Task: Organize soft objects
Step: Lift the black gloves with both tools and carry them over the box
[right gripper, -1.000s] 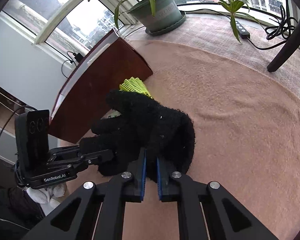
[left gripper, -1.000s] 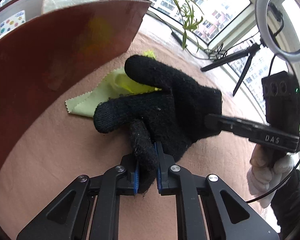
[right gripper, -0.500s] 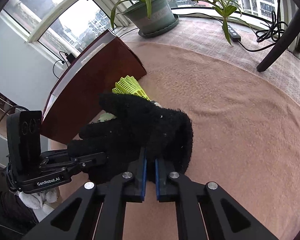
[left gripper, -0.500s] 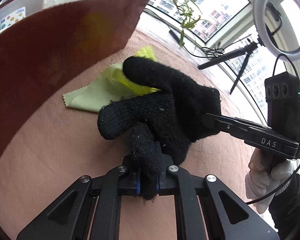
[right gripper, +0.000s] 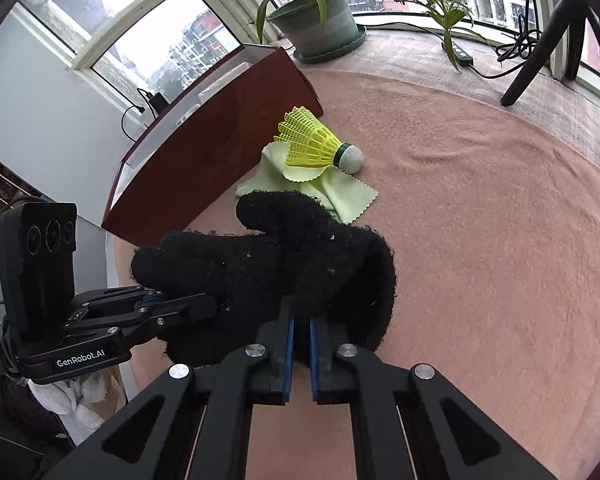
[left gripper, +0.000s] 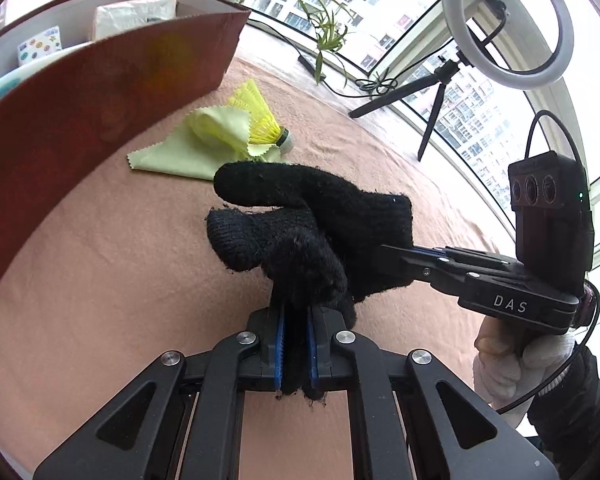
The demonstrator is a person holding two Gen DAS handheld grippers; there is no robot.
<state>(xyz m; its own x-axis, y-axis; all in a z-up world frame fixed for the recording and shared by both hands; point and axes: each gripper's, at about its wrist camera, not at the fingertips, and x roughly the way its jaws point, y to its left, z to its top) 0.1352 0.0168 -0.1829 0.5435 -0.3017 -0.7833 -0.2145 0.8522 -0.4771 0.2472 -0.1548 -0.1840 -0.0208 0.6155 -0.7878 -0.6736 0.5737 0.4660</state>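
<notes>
Black knitted wool glove [left gripper: 320, 232] held off the peach-coloured fleece table cover [left gripper: 100, 264], pinched at two ends at once. Left gripper [left gripper: 296, 344] clamped tight on one glove finger, blue pads nearly meeting, a frayed tip poking out behind them. Right gripper [right gripper: 300, 344] likewise closed on the cuff edge, fabric squeezed thin between its pads. From the left wrist view, right gripper's tips buried in the knit, contact point itself hidden. Other glove fingers bunched and folded over; exact count hard to make out. Just beyond the glove, pale green zigzag-edged cleaning cloth [right gripper: 340, 196] lying flat, near corner covered by the glove. Yellow plastic shuttlecock [right gripper: 316, 144] with a grey-white cork resting on the cloth's far part, on its side. Further behind the glove, dark red open box [left gripper: 80, 100], cut off by the frame edge; contents only partly seen, pale packets and a sticker sheet, too small to identify. White-gloved hand [left gripper: 516, 364] under the right gripper, partly out of frame.
</notes>
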